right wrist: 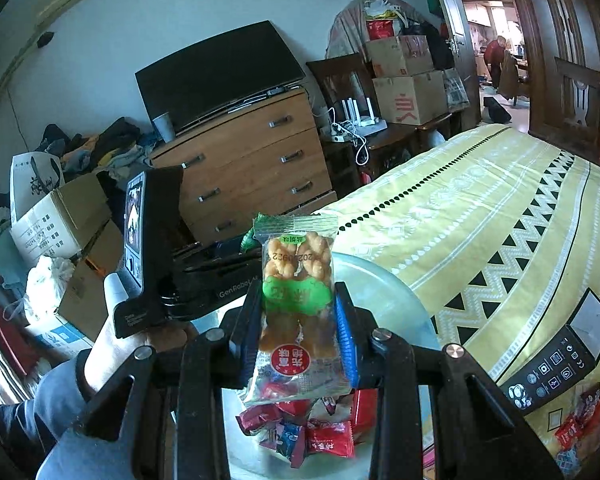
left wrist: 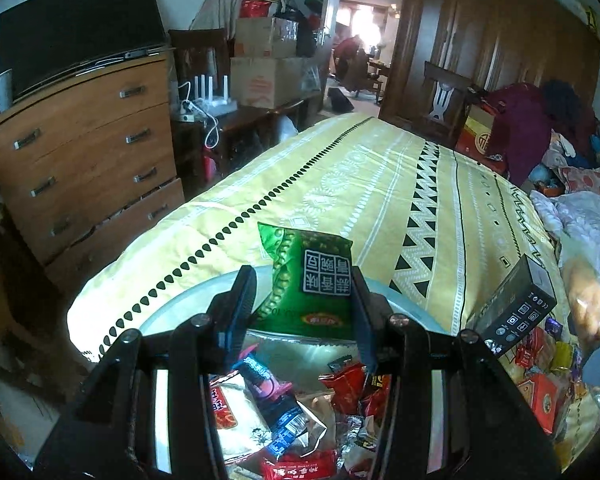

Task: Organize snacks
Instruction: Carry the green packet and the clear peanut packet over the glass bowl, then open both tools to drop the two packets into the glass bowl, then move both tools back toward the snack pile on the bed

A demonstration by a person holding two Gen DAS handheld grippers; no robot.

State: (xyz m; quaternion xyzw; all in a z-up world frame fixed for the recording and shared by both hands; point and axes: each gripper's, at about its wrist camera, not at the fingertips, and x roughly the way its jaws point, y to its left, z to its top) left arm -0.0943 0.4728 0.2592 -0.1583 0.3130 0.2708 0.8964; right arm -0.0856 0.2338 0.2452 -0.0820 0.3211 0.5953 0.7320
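Observation:
My left gripper (left wrist: 304, 280) is shut on a green pea snack bag (left wrist: 308, 276) and holds it upright above a clear round basin (left wrist: 172, 312) with several red, blue and white snack packets (left wrist: 284, 412) in it. My right gripper (right wrist: 298, 312) is shut on a clear packet of fried dough twists (right wrist: 296, 300), held upright over the same basin (right wrist: 384, 292) and its packets (right wrist: 300, 428). The left gripper's body (right wrist: 204, 276) and the hand holding it show at the left of the right wrist view.
The basin sits at the foot of a bed with a yellow patterned cover (left wrist: 380, 184). A black box (left wrist: 516, 304) and more loose snacks (left wrist: 540, 376) lie on the bed to the right. A wooden chest of drawers (left wrist: 84, 152) and cardboard boxes (right wrist: 60, 216) stand to the left.

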